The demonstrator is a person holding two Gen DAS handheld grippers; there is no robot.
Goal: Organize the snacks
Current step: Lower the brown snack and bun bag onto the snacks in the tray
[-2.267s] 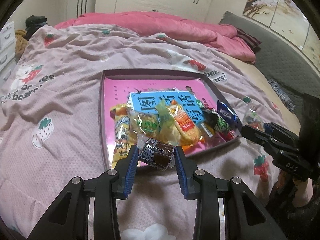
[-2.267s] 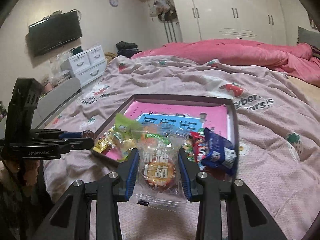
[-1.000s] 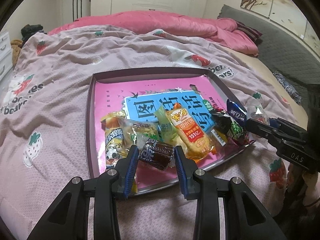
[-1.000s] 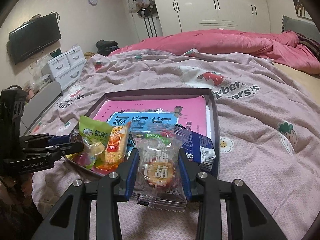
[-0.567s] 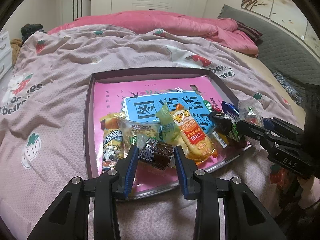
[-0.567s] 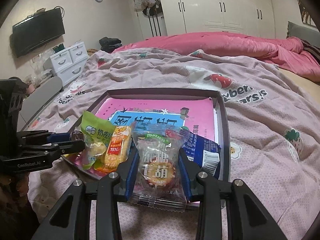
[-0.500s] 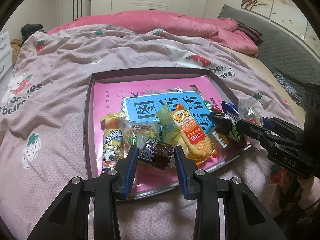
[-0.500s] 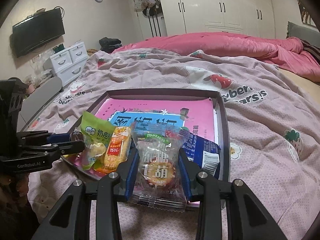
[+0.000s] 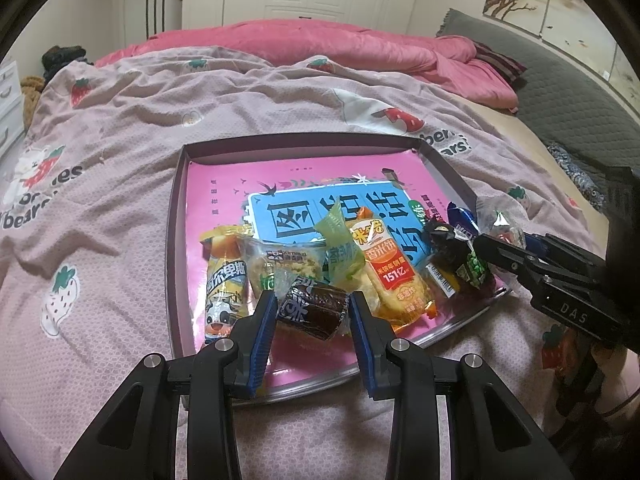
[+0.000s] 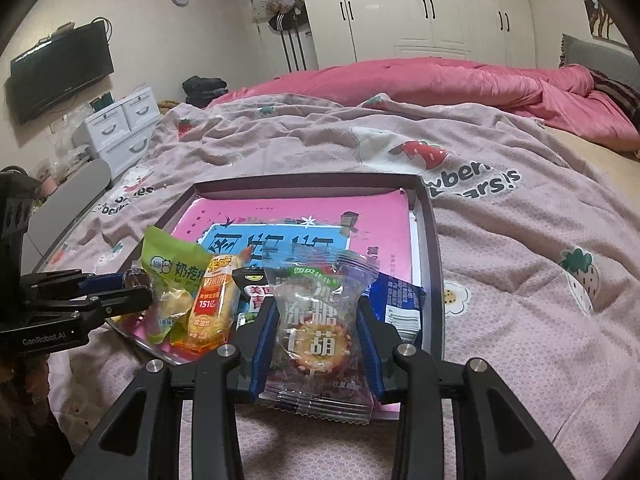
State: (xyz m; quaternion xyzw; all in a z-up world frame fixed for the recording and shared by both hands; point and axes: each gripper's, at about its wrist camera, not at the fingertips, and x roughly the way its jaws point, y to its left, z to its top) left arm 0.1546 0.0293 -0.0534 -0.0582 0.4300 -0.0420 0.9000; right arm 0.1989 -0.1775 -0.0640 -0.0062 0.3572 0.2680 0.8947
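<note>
The tray (image 9: 178, 216) has been brought nearer beneath both tools. A dark wrapped snack (image 9: 312, 308) is clamped in the left tool (image 9: 314, 312), a clear biscuit packet (image 10: 320, 332) in the right tool (image 10: 318, 338) (release judged imminent).

- The left wrist view is taken from just behind the left gripper (image 9: 314, 312), looking forward and down along its fingers, close over the near edge of the tray (image 9: 176, 240).
- The right wrist view is taken likewise from behind the right gripper (image 10: 318, 332), at the tray's (image 10: 434, 240) near right corner.
- The tray, the bedspread (image 9: 120, 128) and the wardrobe (image 10: 420, 8) are shared by both views.
- Each gripper is seen sidelong at the other view's edge.
</note>
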